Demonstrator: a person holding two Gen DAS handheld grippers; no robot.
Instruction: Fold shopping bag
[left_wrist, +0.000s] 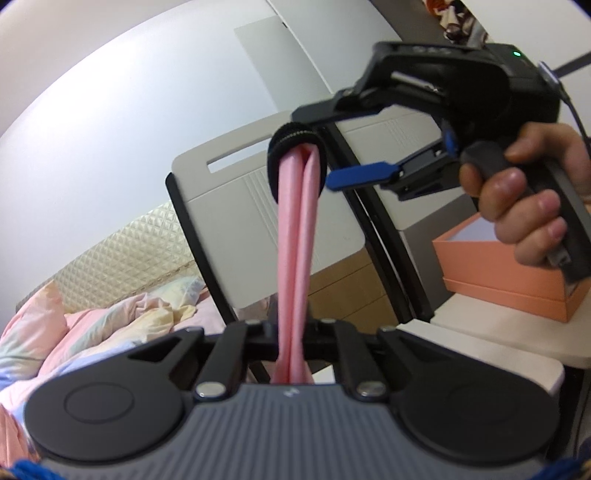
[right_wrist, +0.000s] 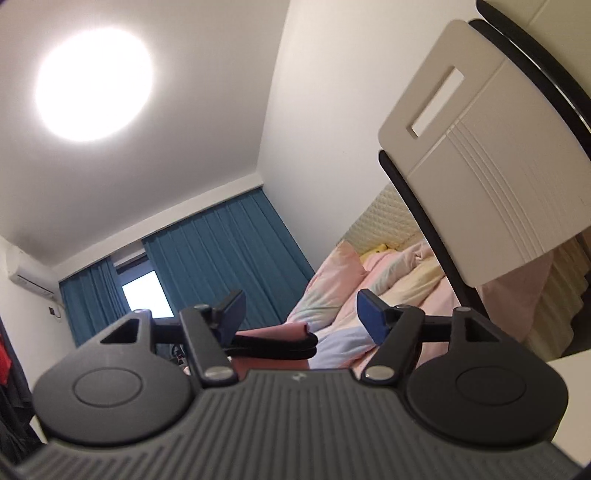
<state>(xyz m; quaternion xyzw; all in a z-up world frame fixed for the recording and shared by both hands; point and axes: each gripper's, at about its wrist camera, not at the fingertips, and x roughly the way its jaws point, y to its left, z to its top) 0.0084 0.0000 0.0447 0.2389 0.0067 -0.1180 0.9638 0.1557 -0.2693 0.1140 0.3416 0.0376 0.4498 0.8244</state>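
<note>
While the left wrist camera looked forward, the pink shopping bag (left_wrist: 297, 236) was bunched into a long, narrow roll that rose from between the fingers of the left hand-held gripper (left_wrist: 291, 354) toward the upper middle of the picture. This gripper was clenched on the lower end of the roll. At the top end a black strap (left_wrist: 291, 137) went around the roll. The right hand-held gripper (left_wrist: 332, 151) came in from the right side, held by the person's right hand (left_wrist: 524, 195). Its fingers were spread apart: the upper black finger lay against the strap, and the lower blue pad (left_wrist: 360, 176) stood just beside the roll, but I cannot tell if it touched the fabric. Behind them stood a white chair back (left_wrist: 240, 206), and to the left a bed with pastel bedding (left_wrist: 92, 332). An orange box (left_wrist: 509, 280) rested on the white desk (left_wrist: 498, 343) at the right.

From the right wrist camera, the right hand-held gripper (right_wrist: 301, 317) was released, with its two blue pads well apart. The black strap (right_wrist: 280, 347) and a piece of the pink bag (right_wrist: 273, 332) sat low between them, closer to the left pad. Farther away were the blue curtains (right_wrist: 221, 258), a bright ceiling lamp (right_wrist: 94, 83), the bed (right_wrist: 369, 280) and the chair back (right_wrist: 491, 158).
</note>
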